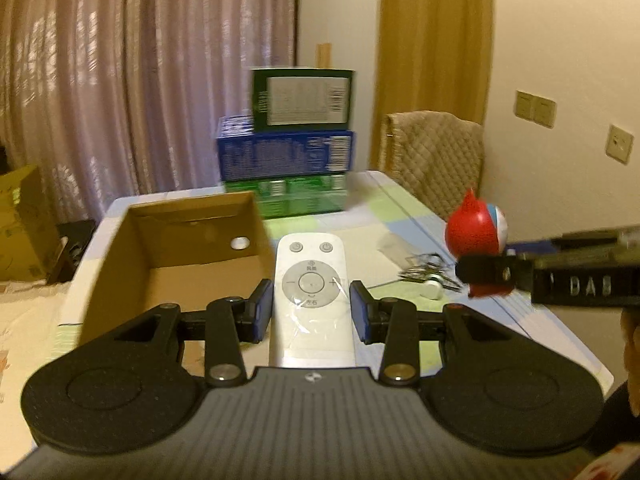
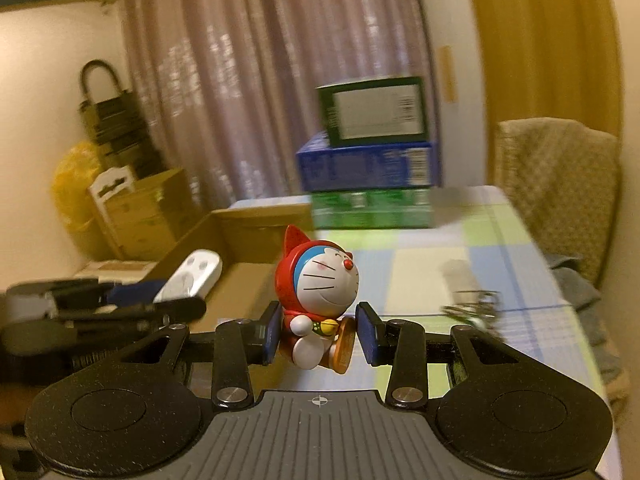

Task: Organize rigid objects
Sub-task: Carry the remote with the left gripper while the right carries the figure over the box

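While motion blur smears the stacked boxes [image 1: 288,152] and the bunch of keys [image 1: 424,276] on the checked surface [image 1: 400,208], both grips read clearly. The left gripper [image 1: 312,312] has its jaws clamped on a white remote [image 1: 312,280], its near end hidden behind the gripper body, beside the open cardboard box [image 1: 176,248]. The right gripper [image 2: 318,334] pinches a red-hooded cat figurine [image 2: 320,292], raised off the surface.

Left hand-held gripper [image 1: 312,308] clamped on something, right hand-held gripper [image 2: 318,338] likewise, both angled downward
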Demonstrator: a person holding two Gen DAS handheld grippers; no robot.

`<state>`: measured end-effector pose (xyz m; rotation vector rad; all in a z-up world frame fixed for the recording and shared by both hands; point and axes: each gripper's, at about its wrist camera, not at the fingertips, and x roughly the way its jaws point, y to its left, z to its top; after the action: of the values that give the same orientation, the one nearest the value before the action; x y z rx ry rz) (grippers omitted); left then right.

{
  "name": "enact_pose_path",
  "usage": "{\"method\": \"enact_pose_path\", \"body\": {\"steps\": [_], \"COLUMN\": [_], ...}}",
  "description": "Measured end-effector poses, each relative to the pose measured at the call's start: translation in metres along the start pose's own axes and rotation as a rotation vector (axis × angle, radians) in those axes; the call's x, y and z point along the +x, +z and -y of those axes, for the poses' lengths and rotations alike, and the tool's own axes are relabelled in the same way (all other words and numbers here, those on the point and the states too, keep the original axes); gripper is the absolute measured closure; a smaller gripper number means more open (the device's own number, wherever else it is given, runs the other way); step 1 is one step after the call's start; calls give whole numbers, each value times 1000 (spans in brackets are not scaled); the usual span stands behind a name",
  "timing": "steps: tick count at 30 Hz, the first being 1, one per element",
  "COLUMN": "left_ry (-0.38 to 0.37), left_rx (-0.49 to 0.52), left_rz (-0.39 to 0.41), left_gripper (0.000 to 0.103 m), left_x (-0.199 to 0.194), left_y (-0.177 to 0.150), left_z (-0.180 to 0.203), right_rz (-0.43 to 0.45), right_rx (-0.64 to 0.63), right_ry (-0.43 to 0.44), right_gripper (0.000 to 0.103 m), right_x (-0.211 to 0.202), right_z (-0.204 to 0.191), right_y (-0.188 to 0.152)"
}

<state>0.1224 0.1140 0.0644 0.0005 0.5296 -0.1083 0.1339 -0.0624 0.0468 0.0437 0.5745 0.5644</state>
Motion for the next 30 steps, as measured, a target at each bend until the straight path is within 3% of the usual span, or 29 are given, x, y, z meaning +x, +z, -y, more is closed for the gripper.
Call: {"method": "enact_pose_path", "body": {"steps": [4, 13, 21, 30], "left_ry": [72, 143, 120, 115], "left_rx": [19, -49, -34, -28], "left_rz": [-15, -82, -153, -194], "left_gripper": [68, 68, 68, 68], "left_x": [0, 36, 90, 125], "left_y": [8, 20, 10, 1], "left_z": [-40, -128, -145, -154], "right_rz": [-34, -100, -165, -214], "right_rx": [-35, -99, -189, -218], "right_ry": [67, 148, 126, 129], "right_gripper": [66, 66, 66, 66], "right_x": [29, 112, 182, 215], "right_z": [-26, -63, -73, -70], "right_y": [7, 32, 37, 30]}}
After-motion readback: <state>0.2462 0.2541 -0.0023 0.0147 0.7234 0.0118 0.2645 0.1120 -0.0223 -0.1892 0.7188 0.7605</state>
